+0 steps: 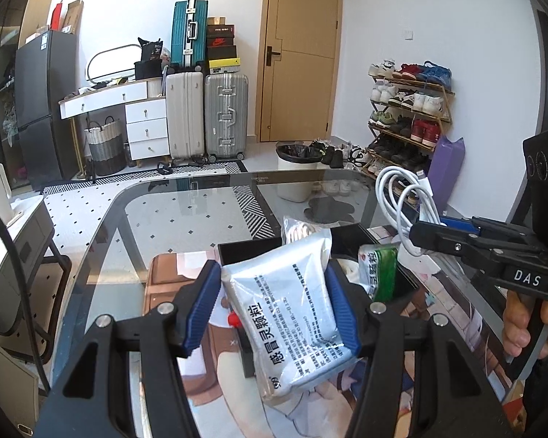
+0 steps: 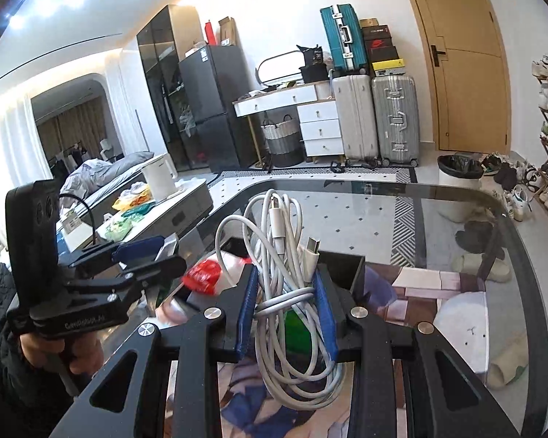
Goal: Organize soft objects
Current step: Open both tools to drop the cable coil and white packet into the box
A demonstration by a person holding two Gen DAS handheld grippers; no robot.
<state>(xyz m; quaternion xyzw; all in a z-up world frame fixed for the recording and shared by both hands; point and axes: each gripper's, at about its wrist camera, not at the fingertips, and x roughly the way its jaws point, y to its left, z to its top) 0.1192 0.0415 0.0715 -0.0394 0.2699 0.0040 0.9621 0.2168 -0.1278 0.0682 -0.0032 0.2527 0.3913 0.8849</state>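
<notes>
Left gripper (image 1: pixel 274 310): fingers clamped on silver sachet pack (image 1: pixel 292 314), held above black organizer box (image 1: pixel 248 246) on glass worktop (image 1: pixel 186 211).
Pack axis: lengthwise along fingers, far end tipped over box.
Right gripper (image 2: pixel 286 314): fingers pinching coiled white cable (image 2: pixel 288 255), loops upright, over box's right side.
Nearer arm: hard to tell; both directly above box.

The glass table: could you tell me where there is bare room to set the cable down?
Free glass table lies beyond the black box, toward the far curved edge, and left of it. Crowded: the box holds packets, the left gripper holds a silver packet, and the right gripper holds the cable.
</notes>
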